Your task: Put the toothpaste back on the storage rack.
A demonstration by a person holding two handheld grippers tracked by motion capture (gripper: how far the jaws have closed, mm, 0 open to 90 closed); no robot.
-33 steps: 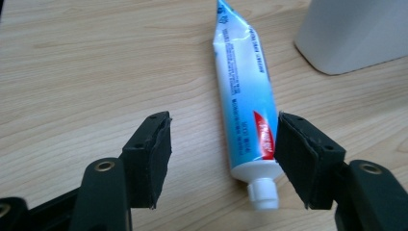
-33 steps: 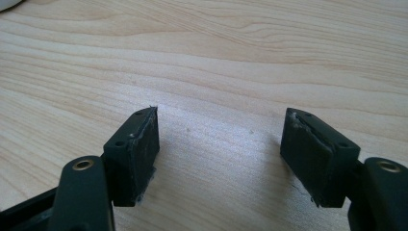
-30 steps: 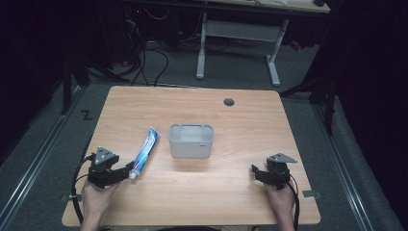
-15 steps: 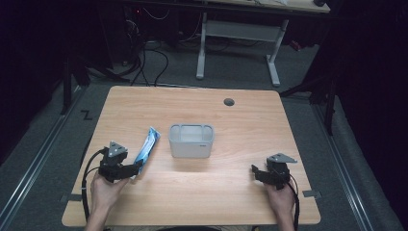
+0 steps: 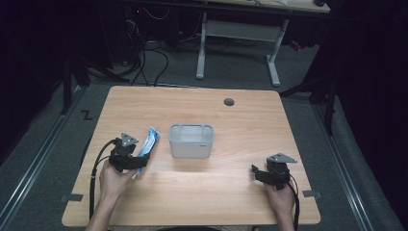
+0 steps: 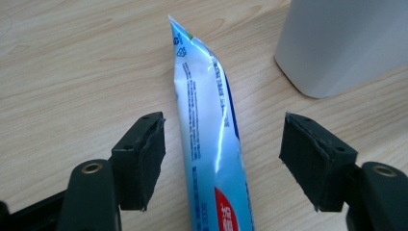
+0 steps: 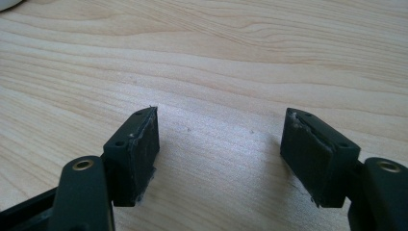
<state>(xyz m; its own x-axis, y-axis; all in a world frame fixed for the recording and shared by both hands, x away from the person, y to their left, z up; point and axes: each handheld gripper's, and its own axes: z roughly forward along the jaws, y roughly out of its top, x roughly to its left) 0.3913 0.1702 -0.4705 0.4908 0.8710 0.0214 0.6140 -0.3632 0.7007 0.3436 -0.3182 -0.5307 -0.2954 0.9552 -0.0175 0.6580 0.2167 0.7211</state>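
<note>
Left gripper: the left gripper (image 5: 140, 162) sits at the near left of the table (image 5: 240, 125), its jaws standing wide on either side of the toothpaste tube (image 5: 146, 146); they have just been opening, and the pads are clear of the tube on both sides, so nothing is gripped
Close look: in the left gripper view the left gripper (image 6: 221, 159) has the tube (image 6: 211, 144) running straight up the gap between the two black pads, bare wood showing on each side of it
Toothpaste tube: it lies flat on the wood, blue and white with a red patch at the near end, its flat crimped end pointing away from the person and slightly toward the grey tub (image 5: 191, 140)
Grey tub: a pale box with rounded corners, open at the top, standing near the middle of the table, just to the right of the tube and apart from it; its corner (image 6: 346, 43) shows at the upper right of the left gripper view
Right gripper: the right gripper (image 5: 257, 172) rests at the near right of the table in the person's right hand (image 5: 281, 202), well apart from tube and tub
Right jaws: the right gripper (image 7: 219, 154) is released, pads spread wide with only bare wood grain between them
Left hand: the left hand (image 5: 111, 180) holds its gripper from behind, cable looping off to the left
</note>
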